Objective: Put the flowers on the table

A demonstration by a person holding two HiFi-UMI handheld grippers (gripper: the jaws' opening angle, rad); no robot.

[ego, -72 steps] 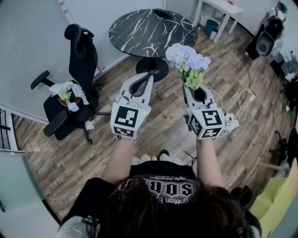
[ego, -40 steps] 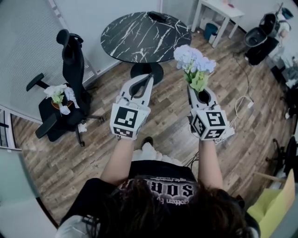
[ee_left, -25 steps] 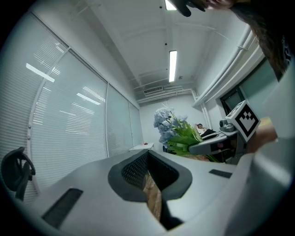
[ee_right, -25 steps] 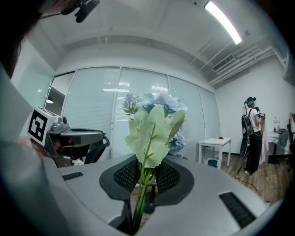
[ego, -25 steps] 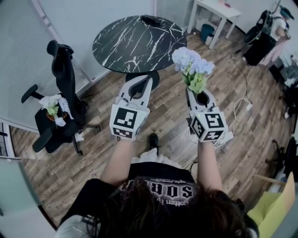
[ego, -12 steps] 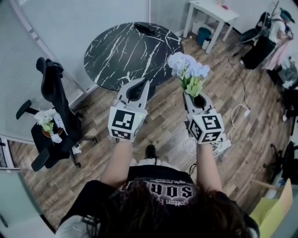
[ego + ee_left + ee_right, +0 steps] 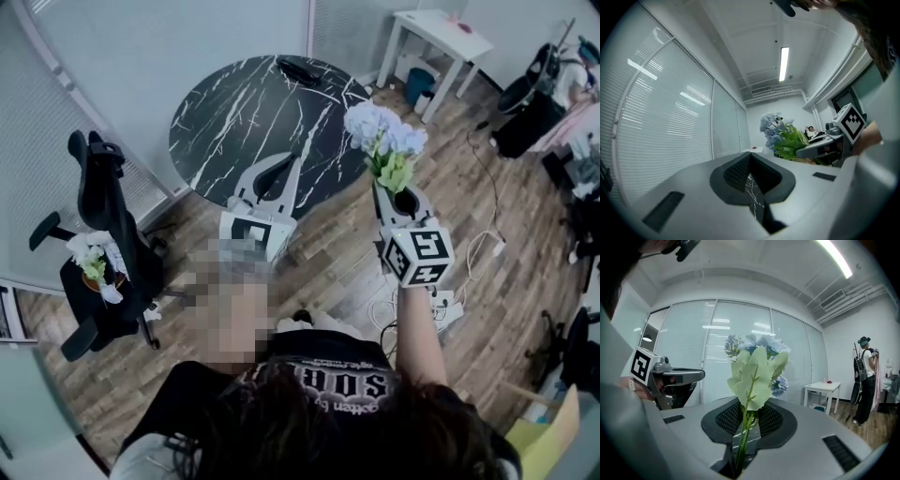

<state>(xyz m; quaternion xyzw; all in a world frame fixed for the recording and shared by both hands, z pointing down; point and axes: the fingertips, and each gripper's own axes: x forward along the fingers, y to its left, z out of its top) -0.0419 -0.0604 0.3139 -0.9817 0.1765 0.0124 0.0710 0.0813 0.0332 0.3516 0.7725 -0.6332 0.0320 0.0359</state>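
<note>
Here, flowers (image 7: 384,141) upright in right tool (image 7: 387,187), square-marker cube (image 7: 415,255) at its rear.

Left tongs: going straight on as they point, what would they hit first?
Likely the window blinds; the left tongs seem to clear the marble table, though depth is unclear.

Bright ceiling strip (image 7: 783,63), fisheye edges, perhaps slight blur

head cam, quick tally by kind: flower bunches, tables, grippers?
Flower bunches: 2 (blue bunch in the right gripper; white bunch on the office chair)
Tables: 2 (round marble table; small white table)
Grippers: 2 (left gripper, empty; right gripper)
Total: 6
</note>
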